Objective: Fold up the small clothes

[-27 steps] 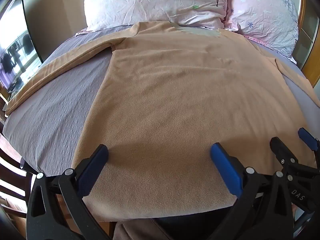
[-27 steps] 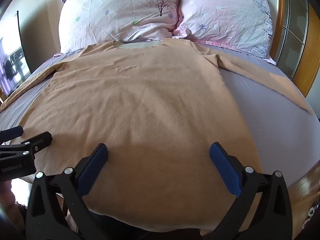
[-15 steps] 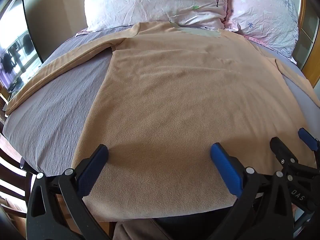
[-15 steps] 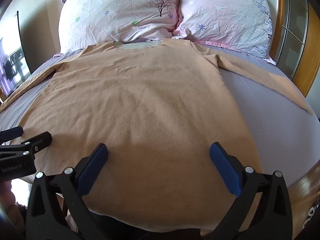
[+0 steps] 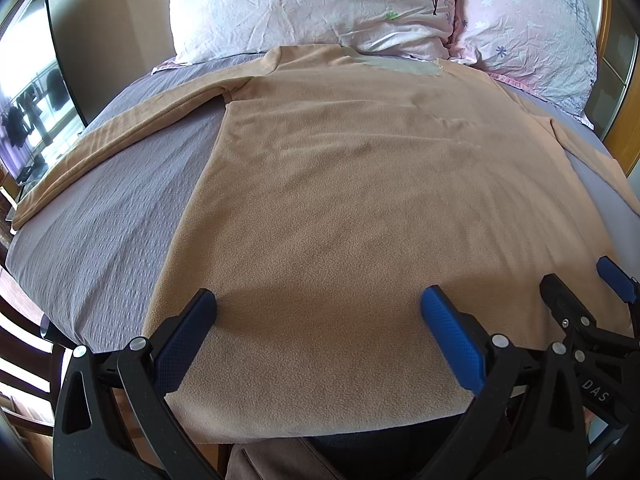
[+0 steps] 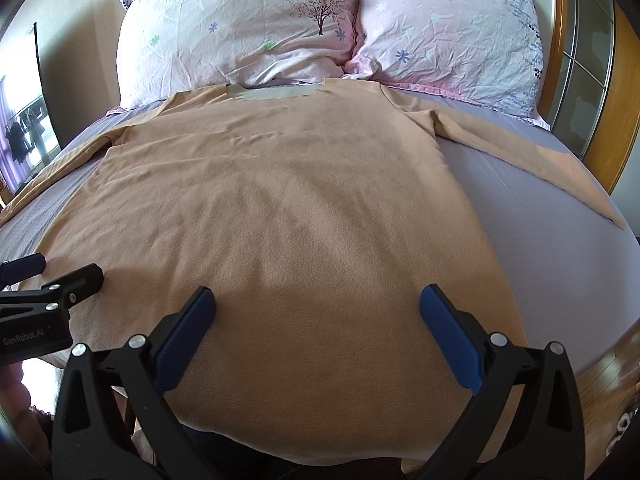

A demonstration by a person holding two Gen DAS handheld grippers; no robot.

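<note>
Change since earlier frames: nothing visible; both grippers and the shirt sit where they were just under a second ago.
Shirt: a tan long-sleeved fleece top (image 5: 360, 208) lies spread flat on the bed, collar toward the pillows, hem at the near edge, where it drapes slightly over.
Sleeves: the left sleeve (image 5: 120, 136) stretches out across the grey bedsheet (image 5: 100, 232); the right sleeve (image 6: 520, 160) does the same on the other side. Laid out this way, the top looks ready for a first fold.
Left gripper (image 5: 320, 320): jaws spread wide, holding nothing, poised over the hem area on the shirt's left half. Whether the blue pads touch the fabric cannot be told.
Right gripper (image 6: 318, 316): likewise wide open and empty, over the hem's right half, just beside the left gripper.
Likely reason for this stance: both tools sit side by side at the near edge, probably so each can take a hem corner or reach for a sleeve.
Progress: folding appears not yet begun.
Background: two floral pillows (image 6: 248, 32) lean at the head of the bed, just behind the collar.
</note>
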